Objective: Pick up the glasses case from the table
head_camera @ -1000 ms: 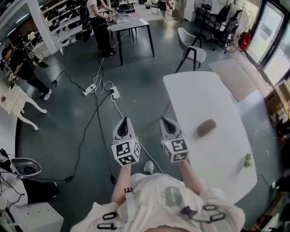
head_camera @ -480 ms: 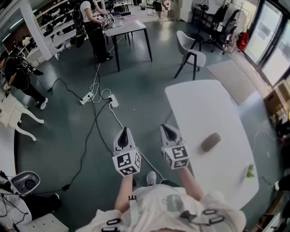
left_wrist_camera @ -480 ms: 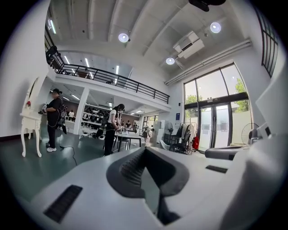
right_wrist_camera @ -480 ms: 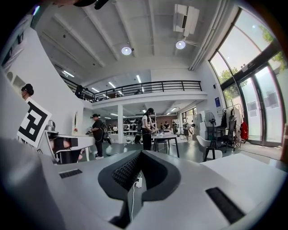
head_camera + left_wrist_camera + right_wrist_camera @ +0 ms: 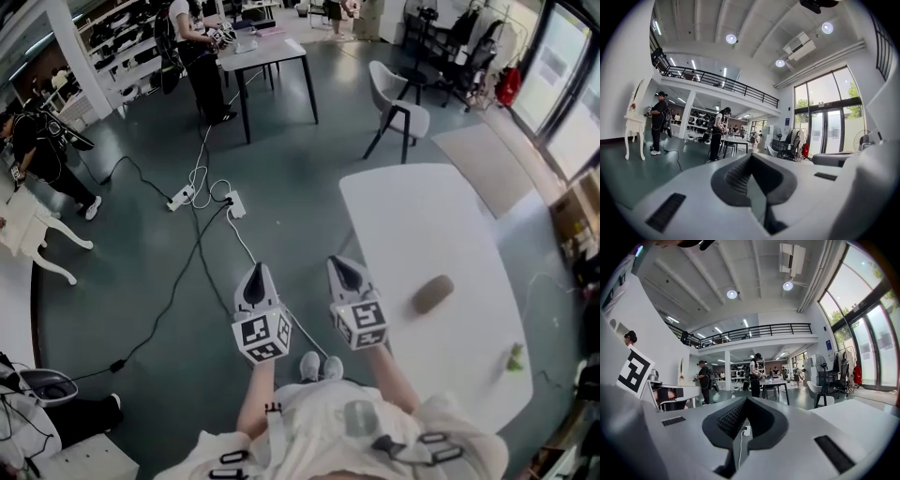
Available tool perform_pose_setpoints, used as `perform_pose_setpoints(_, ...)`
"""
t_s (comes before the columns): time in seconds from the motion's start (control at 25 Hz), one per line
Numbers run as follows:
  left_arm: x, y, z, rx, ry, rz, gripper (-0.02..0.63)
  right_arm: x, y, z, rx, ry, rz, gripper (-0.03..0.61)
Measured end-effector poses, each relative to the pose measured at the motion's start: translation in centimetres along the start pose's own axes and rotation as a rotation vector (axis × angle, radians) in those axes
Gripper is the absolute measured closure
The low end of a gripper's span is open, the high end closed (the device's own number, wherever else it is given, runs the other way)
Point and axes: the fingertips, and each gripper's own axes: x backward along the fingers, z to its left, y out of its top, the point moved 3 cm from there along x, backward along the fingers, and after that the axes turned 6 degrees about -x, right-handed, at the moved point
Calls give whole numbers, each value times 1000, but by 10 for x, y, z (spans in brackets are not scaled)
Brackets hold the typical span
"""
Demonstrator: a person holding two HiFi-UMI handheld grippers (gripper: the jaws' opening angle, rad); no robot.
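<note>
Expect a light, stiff, possibly slippery glasses case [image 5: 432, 293], lying flat on the white table [image 5: 412, 216] beside the right gripper [image 5: 340, 267]; grasp across its narrow middle, with that and the left gripper [image 5: 256, 274] both closed on nothing.

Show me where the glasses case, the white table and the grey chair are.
glasses case [image 5: 433, 293], head view, middle of its top.
white table [image 5: 412, 216], head view, bare surface beyond the case.
grey chair [image 5: 411, 119], head view, its seat.
</note>
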Motion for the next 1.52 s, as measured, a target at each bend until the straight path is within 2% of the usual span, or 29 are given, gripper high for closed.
perform_pose_setpoints(0.24,-10,7,-48,-34,-113,-11,611,35,11,-27,-20,-91,-28,577)
perform_pose_setpoints(0.4,-37,25,-114,-58,-223,-37,611,74,33,-85,-7,-211,-44,577)
perform_pose_setpoints(0.56,-54,19,-200,-72,-388,-6,611,143,29,-143,-71,-406,-73,577)
perform_pose_setpoints(0.68,-48,16,-273,-88,-548,-6,611,202,17,-182,-114,-575,-91,577)
perform_pose_setpoints(0.8,-30,18,-330,-114,-719,-17,610,251,6,-197,-109,-739,-93,577)
perform_pose_setpoints(0.92,-19,21,-372,-153,-847,-55,611,280,2,-204,-87,-862,-103,578)
perform_pose_setpoints(1.24,-8,19,-430,-216,-1101,-80,611,318,-6,-209,-143,-1119,-146,577)
perform_pose_setpoints(1.52,-20,18,-448,-236,-1213,-69,610,319,-9,-209,-168,-1242,-151,577)
